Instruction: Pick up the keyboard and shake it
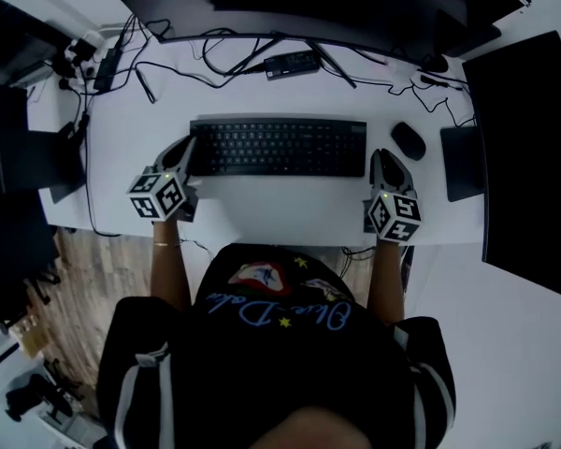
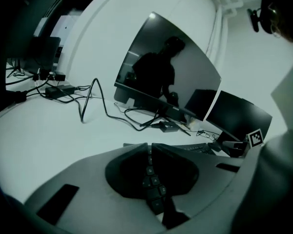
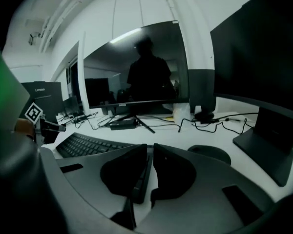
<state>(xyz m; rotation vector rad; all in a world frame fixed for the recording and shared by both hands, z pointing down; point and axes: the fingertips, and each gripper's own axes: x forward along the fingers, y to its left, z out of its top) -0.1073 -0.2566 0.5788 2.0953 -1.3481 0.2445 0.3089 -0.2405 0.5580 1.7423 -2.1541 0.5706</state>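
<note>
A black keyboard (image 1: 277, 146) lies across the middle of the white desk (image 1: 262, 215). My left gripper (image 1: 189, 150) is shut on its left end; in the left gripper view the jaws (image 2: 150, 147) pinch the edge, with a row of keys (image 2: 154, 184) showing between them. At the keyboard's right end my right gripper (image 1: 378, 157) is shut on that edge. The right gripper view shows its jaws (image 3: 150, 150) clamped on the thin side of the keyboard (image 3: 83, 144), which stretches away to the left.
A black mouse (image 1: 409, 140) sits just right of the keyboard, beside a dark flat device (image 1: 462, 162) and a large black panel (image 1: 533, 157). Behind the keyboard are loose cables, a black adapter (image 1: 292, 64) and the monitor stand. A power strip (image 1: 103, 64) lies far left.
</note>
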